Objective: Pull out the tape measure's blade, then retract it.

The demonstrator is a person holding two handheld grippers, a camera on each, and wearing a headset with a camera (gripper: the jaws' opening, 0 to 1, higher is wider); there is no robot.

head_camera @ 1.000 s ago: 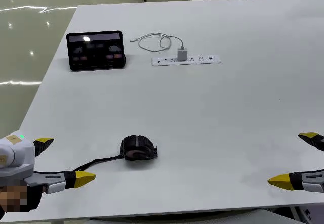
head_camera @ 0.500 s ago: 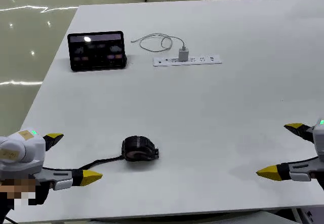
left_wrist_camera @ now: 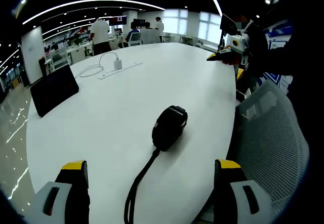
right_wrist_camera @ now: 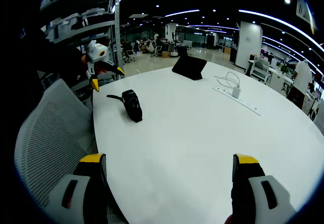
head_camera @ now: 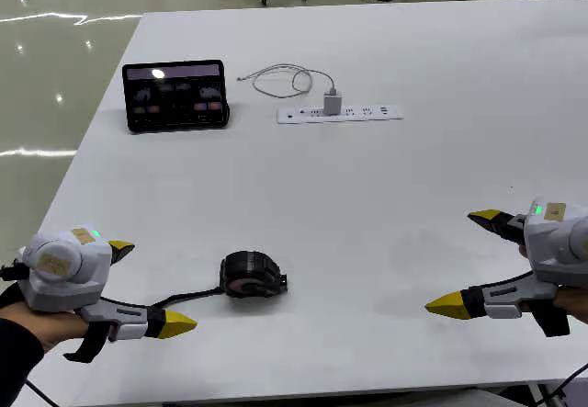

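1. Currently, the black round-cased tape measure (head_camera: 252, 275) lies on its side on the white table (head_camera: 386, 196), near the front edge and left of centre. No blade shows outside the case in any view.
2. A black strap (head_camera: 188, 295) runs from the case toward the left gripper (head_camera: 152, 285). In the left gripper view the strap passes between the two jaws. Whether it touches a jaw cannot be told.
3. The left gripper, with yellow-tipped jaws, is released. Its jaws stand wide apart, just short of the case, and grasp nothing.
4. The right gripper (head_camera: 464, 260) is also released and empty. It sits well apart from the tape measure, over the right side of the table.
5. Task status, as a judgement: neither step has begun. The case is not yet held, the blade is not yet pulled out, and the retraction is left to do.
6. Further back on the table stand a black tablet (head_camera: 175, 95) and a white power strip (head_camera: 340, 111), the latter carrying a white charger (head_camera: 331, 101) with a looped cable (head_camera: 276, 78). All are well clear of the work.
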